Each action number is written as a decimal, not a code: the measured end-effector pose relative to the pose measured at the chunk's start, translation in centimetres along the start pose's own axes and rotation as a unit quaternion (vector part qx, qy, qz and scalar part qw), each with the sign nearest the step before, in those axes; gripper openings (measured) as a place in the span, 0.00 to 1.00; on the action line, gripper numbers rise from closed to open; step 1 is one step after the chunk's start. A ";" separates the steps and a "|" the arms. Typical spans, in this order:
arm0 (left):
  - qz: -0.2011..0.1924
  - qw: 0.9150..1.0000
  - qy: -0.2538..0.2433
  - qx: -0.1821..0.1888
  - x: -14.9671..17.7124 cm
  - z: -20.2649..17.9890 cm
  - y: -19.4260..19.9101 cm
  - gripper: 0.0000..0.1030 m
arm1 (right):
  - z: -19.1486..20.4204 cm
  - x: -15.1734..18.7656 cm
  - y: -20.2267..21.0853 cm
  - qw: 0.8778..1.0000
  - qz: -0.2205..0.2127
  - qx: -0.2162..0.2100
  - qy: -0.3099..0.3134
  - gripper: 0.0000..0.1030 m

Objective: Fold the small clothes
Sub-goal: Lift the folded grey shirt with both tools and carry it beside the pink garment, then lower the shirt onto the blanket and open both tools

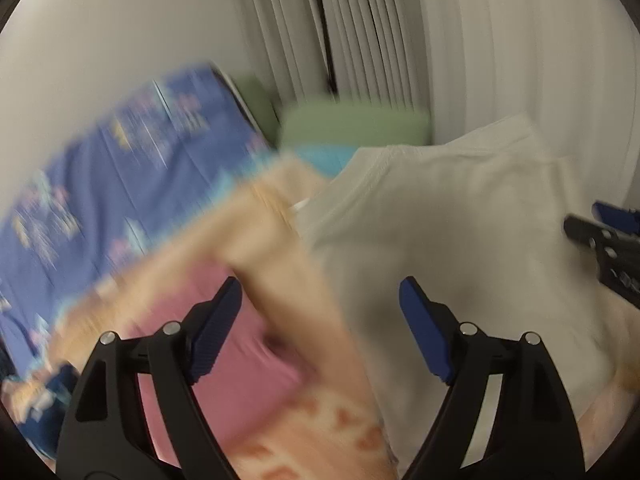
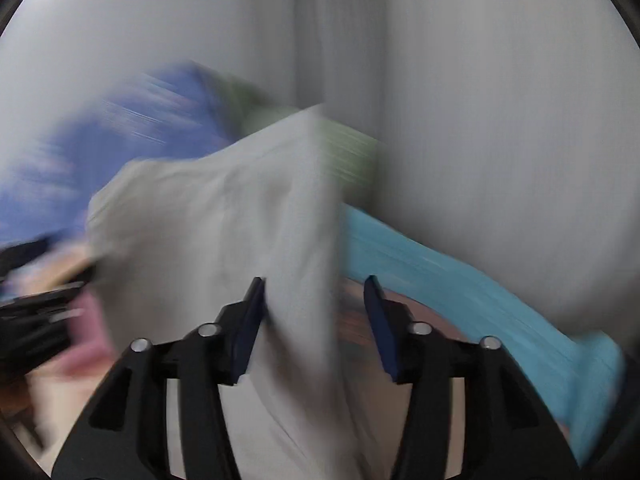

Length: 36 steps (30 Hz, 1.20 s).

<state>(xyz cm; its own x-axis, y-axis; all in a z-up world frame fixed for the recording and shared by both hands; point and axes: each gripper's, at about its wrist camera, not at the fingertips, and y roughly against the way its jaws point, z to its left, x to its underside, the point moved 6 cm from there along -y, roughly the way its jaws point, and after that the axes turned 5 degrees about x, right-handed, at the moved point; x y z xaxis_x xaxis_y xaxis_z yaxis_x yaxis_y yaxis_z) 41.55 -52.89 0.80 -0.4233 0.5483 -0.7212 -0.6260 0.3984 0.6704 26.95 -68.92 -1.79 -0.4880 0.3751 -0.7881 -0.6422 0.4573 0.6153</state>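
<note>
Both grippers spread wide, gripping nothing.
Left gripper (image 1: 320,328): pink cloth (image 1: 240,360) at 7 o'clock, unseen elsewhere. Right gripper (image 2: 314,328): white shirt (image 2: 224,232) brushing left pad (image 2: 250,332); heavy blur.

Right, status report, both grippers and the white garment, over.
Left gripper open, peach cloth between its jaws. Right gripper open, white garment draped between its jaws. Frames blurred. Pink cloth beside it.

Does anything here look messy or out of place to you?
Yes. The pale cream cotton garment lies rumpled and unfolded on a heap of pink, peach and turquoise clothes. Both views are motion-blurred. The left gripper and right gripper are open.
</note>
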 end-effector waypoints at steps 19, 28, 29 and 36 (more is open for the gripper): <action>-0.077 0.995 -0.045 0.045 10.7 -4.7 11.7 0.98 | 0.1 10.2 8.9 0.998 -0.050 -0.017 -0.016 0.80; -0.116 0.992 -0.009 0.057 15.1 -5.8 22.5 0.98 | -1.2 17.4 18.5 0.998 -0.058 -0.010 -0.026 0.92; -0.116 0.992 -0.007 0.053 15.4 -5.8 23.1 0.98 | -1.2 17.5 19.2 0.998 -0.059 -0.007 -0.024 0.92; -0.120 0.992 -0.001 0.042 17.7 -6.6 27.0 0.98 | -1.1 18.7 24.7 0.996 -0.087 -0.001 -0.015 0.93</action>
<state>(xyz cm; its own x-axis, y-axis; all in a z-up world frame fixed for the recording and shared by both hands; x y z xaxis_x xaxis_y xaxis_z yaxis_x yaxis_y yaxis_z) 12.81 -37.26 4.95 -0.2671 0.4312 -0.8618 -0.6519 0.5778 0.4911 1.33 -51.53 -1.34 -0.3508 0.3143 -0.8822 -0.7168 0.5161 0.4689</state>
